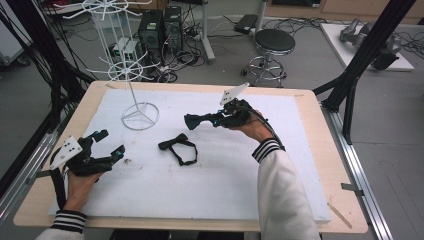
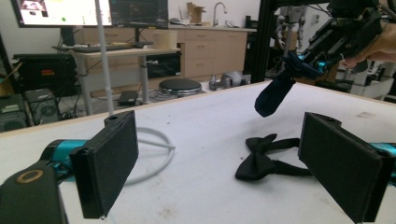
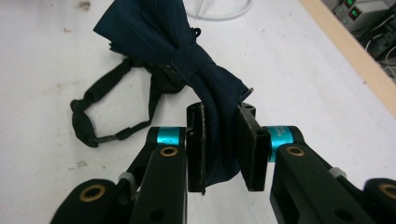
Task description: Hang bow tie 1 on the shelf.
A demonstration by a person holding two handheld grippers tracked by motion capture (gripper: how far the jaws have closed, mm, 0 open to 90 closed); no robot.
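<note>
Gripping one wing of the navy bow tie [image 3: 187,51], the right gripper [image 3: 223,149] is held above the white foam mat [image 1: 225,185]; the grip should be kept firm while the tie is carried toward the white wire rack [image 1: 131,70]. The left gripper [image 1: 102,145] is held spread and empty, a black bow tie [image 1: 178,148] is left lying mid-mat, and a stool [image 1: 274,42] and computers [image 1: 160,27] are noted beyond the table.

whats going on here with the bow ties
A person works at a white-topped table with a gripper in each hand. The right gripper is shut on a dark blue bow tie, held in the air above the table. A black bow tie with its strap lies flat on the table. The left gripper is open with nothing between its jaws, near the table's left edge. A white wire rack stands behind.
</note>
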